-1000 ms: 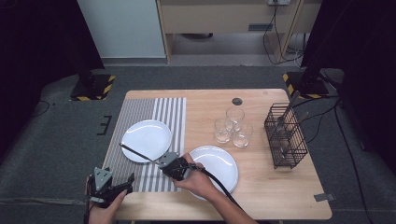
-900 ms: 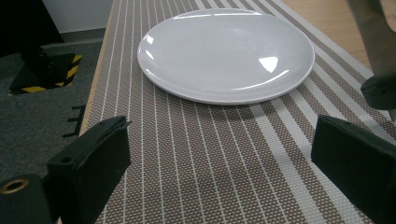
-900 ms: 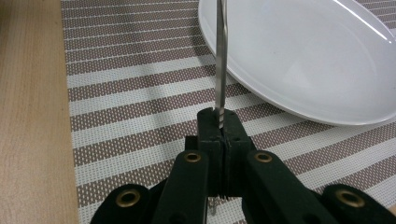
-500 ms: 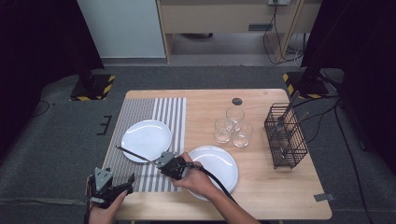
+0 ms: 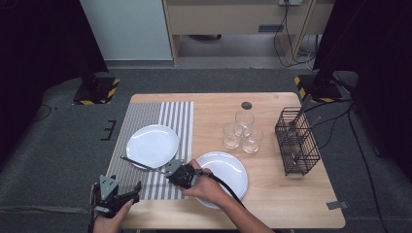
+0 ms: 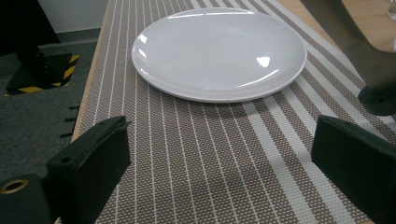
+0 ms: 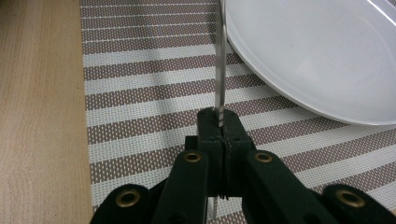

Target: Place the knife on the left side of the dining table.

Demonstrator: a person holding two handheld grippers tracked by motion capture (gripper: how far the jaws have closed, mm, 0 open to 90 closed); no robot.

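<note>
Two white glossy plates: one [image 5: 152, 144] bare on the striped woven mat [image 5: 145, 121], one [image 5: 223, 170] on the wooden table [image 5: 272, 204]. At three o'clock, a wire basket [image 5: 297, 143] holds cutlery. Right gripper [image 7: 219, 122] jaws clamp a thin metal knife [image 7: 220, 70] at the mat plate's six-o'clock rim; left gripper [image 6: 219, 158] jaws gape wide.

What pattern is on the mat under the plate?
The placemat has brown and white stripes, woven with tiny dots. The left gripper view shows it best, under the white plate.

The right tool [image 5: 163, 170] lies low and level, jaws pressed tight together, its hand [image 5: 206, 187] wrapped around the body behind them. The left tool [image 6: 219, 172], back by its hand [image 5: 109, 221], rests with jaws spread wide.
</note>
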